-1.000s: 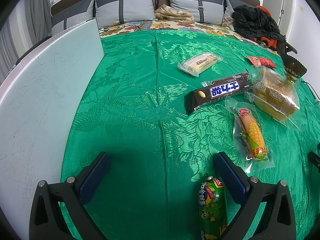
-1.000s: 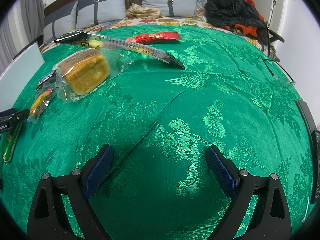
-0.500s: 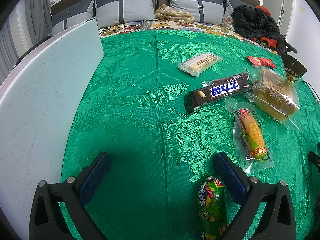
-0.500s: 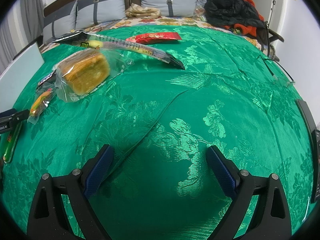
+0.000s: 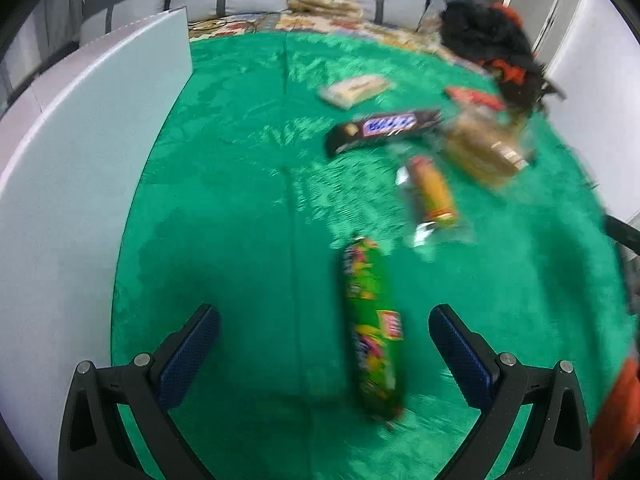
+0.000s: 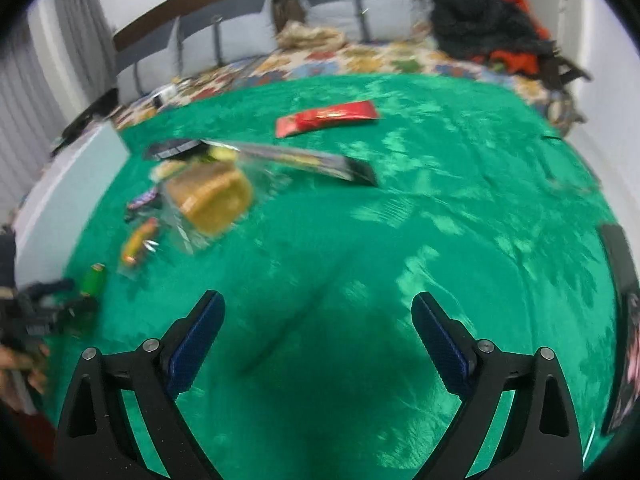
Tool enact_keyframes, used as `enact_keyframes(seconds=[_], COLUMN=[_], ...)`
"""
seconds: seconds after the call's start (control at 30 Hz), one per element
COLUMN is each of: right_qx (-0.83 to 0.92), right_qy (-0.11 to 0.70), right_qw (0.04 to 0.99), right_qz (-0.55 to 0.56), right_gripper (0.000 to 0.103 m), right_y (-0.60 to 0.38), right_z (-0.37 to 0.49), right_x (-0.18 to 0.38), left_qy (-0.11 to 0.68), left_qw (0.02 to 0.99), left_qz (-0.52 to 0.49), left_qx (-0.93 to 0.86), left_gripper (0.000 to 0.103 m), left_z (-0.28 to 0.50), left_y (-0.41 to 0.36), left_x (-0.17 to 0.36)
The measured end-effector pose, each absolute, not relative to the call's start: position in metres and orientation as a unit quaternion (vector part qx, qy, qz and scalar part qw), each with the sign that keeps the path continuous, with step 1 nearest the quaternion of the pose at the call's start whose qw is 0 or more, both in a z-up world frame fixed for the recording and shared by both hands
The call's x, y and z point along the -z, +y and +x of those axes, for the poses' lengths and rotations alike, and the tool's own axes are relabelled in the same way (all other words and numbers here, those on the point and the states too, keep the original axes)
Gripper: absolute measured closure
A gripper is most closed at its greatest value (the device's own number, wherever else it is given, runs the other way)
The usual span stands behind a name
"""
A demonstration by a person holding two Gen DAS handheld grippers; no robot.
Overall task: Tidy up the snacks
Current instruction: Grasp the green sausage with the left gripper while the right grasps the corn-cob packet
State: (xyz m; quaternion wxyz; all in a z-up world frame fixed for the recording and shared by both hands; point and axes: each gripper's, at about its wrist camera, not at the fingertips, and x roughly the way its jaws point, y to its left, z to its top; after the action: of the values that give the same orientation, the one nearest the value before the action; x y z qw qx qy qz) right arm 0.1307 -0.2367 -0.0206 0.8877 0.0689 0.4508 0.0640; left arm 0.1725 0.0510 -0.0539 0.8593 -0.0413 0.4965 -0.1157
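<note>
My left gripper hangs wide open over the green cloth, and the green sausage snack lies lengthwise in the gap, nearer my right-hand finger and touching neither (the frame is blurred, so the label is unreadable). Beyond it sit the corn packet, the dark chocolate bar and the bagged bread, with a white board along the left. My right gripper is spread wide too, holding nothing, the red packet well ahead
</note>
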Motion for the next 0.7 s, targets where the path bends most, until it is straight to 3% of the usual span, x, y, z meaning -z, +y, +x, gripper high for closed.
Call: enact_keyframes(seconds=[0.13,0.3,0.37,0.43,0.47,0.57,0.7], right_qx=[-0.089,-0.099,-0.126,-0.130,-0.137,-0.161,-0.171], right_qy=[0.482,0.493,0.502,0.512,0.517,0.540,0.550], right_qw=[0.867,0.847,0.839,0.835,0.830,0.809,0.803], right_qz=[0.091,0.171,0.171,0.156,0.157,0.168,0.155], right_gripper=[0.008,0.008,0.008,0.008,0.008,0.008,0.013], right_y=[-0.224,-0.217,-0.204,-0.191,-0.184,-0.156,-0.108], right_z=[0.170,0.175,0.166,0.163,0.162,0.167,0.188], right_x=[0.009,0.011,0.017,0.022,0.025,0.032,0.036], left_qy=[0.478,0.498,0.516,0.531,0.532,0.496,0.497], left_qw=[0.862,0.856,0.844,0.837,0.839,0.861,0.863], left_qz=[-0.073,-0.033,-0.056,-0.032,-0.001,0.065,-0.004], left_qx=[0.151,0.135,0.138,0.131,0.118,0.089,0.095], left_gripper=[0.000,0.004,0.014,0.037,0.041,0.081,0.081], left_z=[0.179,0.183,0.179,0.177,0.175,0.166,0.151], left_y=[0.051,0.042,0.040,0.025,0.013,-0.006,0.015], left_x=[0.026,0.023,0.038,0.053,0.060,0.059,0.054])
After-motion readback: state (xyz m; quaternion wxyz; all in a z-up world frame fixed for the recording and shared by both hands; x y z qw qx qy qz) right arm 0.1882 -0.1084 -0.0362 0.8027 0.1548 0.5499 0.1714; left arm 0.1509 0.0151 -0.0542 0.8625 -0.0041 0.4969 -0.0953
